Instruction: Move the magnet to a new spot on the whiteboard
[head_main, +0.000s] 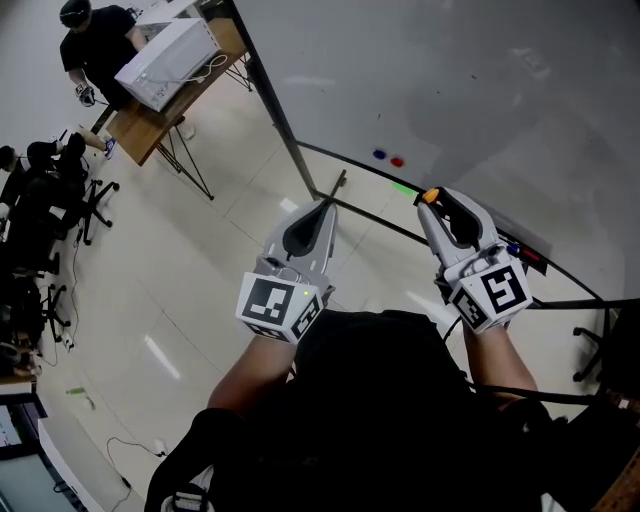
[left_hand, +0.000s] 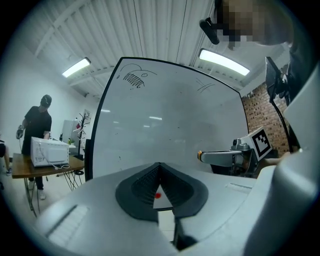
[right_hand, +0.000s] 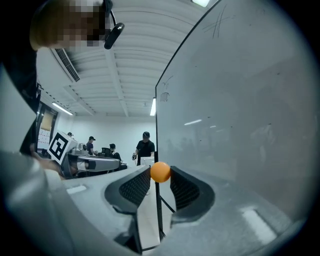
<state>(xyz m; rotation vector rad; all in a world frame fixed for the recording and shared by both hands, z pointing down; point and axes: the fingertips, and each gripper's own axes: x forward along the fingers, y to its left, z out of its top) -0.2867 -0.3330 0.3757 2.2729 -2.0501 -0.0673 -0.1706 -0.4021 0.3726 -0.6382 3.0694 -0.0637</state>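
Whiteboard (head_main: 450, 90) is filling the far right, and I am pinching the orange magnet (right_hand: 160, 171) between my right gripper's (head_main: 432, 200) jaw tips, near the board. My left gripper (head_main: 337, 184) is hanging closed and empty, to the left.

Two grey grippers (head_main: 338, 185), black ribbed fingers (right_hand: 187, 190), marker cubes (head_main: 280, 308), black shirt (head_main: 390, 420)

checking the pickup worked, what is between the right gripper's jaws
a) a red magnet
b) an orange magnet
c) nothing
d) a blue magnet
b: in the right gripper view the orange magnet sits pinched between the jaw tips of the right gripper, while the red magnet and blue magnet are on the whiteboard.
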